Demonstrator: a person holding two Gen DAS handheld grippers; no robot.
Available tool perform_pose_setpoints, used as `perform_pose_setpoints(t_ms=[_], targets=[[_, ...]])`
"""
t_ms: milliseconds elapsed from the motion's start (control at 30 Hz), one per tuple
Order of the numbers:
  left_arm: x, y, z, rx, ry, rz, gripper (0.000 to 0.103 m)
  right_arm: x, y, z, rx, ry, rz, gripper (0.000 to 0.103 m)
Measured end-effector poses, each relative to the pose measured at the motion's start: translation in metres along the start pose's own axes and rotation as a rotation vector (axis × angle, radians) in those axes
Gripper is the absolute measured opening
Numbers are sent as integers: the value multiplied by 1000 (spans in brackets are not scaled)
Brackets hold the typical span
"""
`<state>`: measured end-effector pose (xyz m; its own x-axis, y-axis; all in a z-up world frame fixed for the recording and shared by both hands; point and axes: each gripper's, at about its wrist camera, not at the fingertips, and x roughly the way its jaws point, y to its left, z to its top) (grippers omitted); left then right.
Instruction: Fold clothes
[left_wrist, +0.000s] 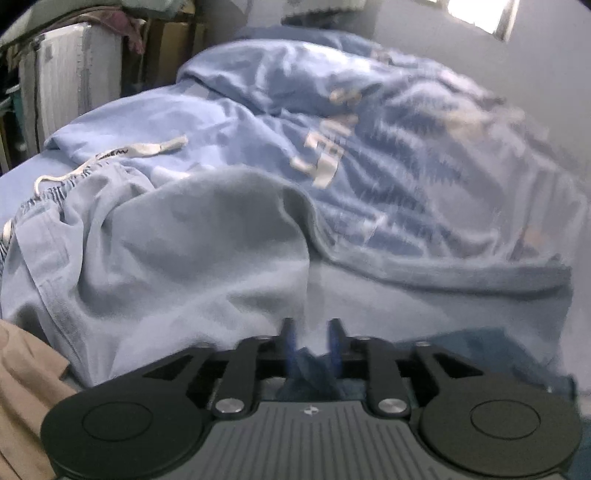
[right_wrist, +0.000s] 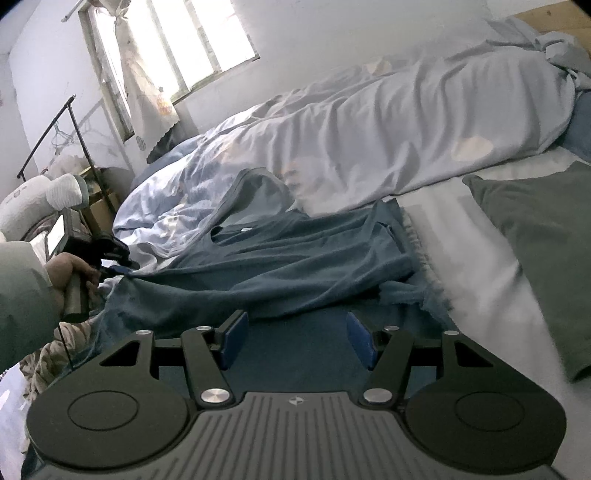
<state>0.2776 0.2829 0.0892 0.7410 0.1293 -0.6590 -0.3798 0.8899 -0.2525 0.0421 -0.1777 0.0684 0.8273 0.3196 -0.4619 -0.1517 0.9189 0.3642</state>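
The fingers (left_wrist: 291, 334) of the left gripper (left_wrist: 312, 332) stand a little apart, with a bunch of dark blue cloth between them near their base; whether the pads actually press on it I cannot tell from here. Seen from the right side, that same gripper (right_wrist: 110, 258), held in a hand (right_wrist: 68, 273) with a pale sleeve, meets the corner of the dark blue shirt (right_wrist: 295, 266), and the cloth runs taut from there. The shirt lies spread on the bed (right_wrist: 480, 258), its collar towards the rumpled light blue duvet (right_wrist: 369, 129). The right gripper (right_wrist: 297, 341) hangs over the near edge of the shirt with its fingers (right_wrist: 360, 341) wide apart, holding nothing. A grey-green pillow (right_wrist: 546, 240) lies to the right, apart from the shirt. Ahead of the left gripper sit pale blue drawstring shorts (left_wrist: 129, 240).
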Motion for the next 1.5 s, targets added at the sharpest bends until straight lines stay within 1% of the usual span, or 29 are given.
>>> perform_pose_setpoints(t_ms=[33, 67, 133, 200, 233, 267, 333, 400, 500, 567, 667, 800, 867, 933, 967, 1000, 1033, 1067, 1133, 1200, 1267, 1300, 1333, 1367, 1433, 1500], targets=[[-7, 1, -1, -15, -30, -21, 47, 0, 0, 0, 2, -1, 0, 62], [-16, 1, -2, -27, -59, -48, 50, -1, -1, 0, 5, -3, 0, 62], [-33, -4, -8, -21, -87, -134, 51, -2, -1, 1, 7, -7, 2, 62], [-49, -18, -17, 37, -80, -218, 52, -3, -2, 1, 10, -12, 4, 62], [-56, -28, -24, 70, -64, -251, 52, -4, -2, 1, 11, -14, 5, 62], [-62, -37, -31, 83, -38, -286, 52, -4, -2, 2, 15, -15, 6, 62], [-71, -54, -45, 80, 29, -354, 52, -5, -3, 2, 18, -17, 6, 62], [-78, -77, -60, 100, 83, -407, 52, -6, -2, 3, 16, -25, 7, 62], [-83, -118, -82, 174, 160, -471, 52, -9, -3, 4, 20, -35, 8, 62], [-79, -145, -97, 209, 210, -491, 52, -10, -4, 5, 27, -39, 7, 62], [-68, -179, -116, 253, 259, -495, 51, -13, -8, 8, 43, -46, 6, 62], [-47, -208, -129, 248, 313, -485, 51, -17, -13, 11, 68, -55, 15, 62], [-37, -216, -136, 228, 353, -469, 51, -19, -16, 12, 75, -60, 17, 62], [-31, -224, -141, 225, 376, -460, 50, -21, -19, 14, 88, -63, 20, 62], [-30, -227, -144, 228, 382, -451, 40, -21, -21, 14, 96, -65, 21, 62], [-26, -230, -145, 231, 386, -438, 32, -22, -23, 15, 105, -65, 20, 62], [-23, -231, -145, 226, 385, -421, 17, -22, -26, 15, 113, -65, 19, 62], [-20, -231, -143, 216, 378, -411, 6, -23, -27, 15, 120, -64, 16, 62], [-22, -227, -135, 166, 314, -426, 4, -23, -31, 15, 130, -62, 9, 62], [-25, -221, -127, 112, 254, -445, 4, -22, -33, 15, 140, -59, 5, 62], [-28, -214, -118, 66, 231, -458, 4, -21, -35, 14, 148, -56, 1, 62], [-29, -212, -116, 58, 250, -461, 5, -20, -36, 15, 151, -56, -1, 62], [-29, -212, -116, 61, 290, -460, 10, -20, -37, 15, 154, -56, -2, 62], [-30, -211, -117, 61, 342, -471, 19, -19, -37, 15, 159, -55, -2, 62], [-37, -210, -121, 55, 419, -502, 22, -17, -38, 15, 168, -52, -1, 62], [-45, -212, -126, 71, 444, -512, 31, -17, -36, 14, 171, -51, 2, 62]])
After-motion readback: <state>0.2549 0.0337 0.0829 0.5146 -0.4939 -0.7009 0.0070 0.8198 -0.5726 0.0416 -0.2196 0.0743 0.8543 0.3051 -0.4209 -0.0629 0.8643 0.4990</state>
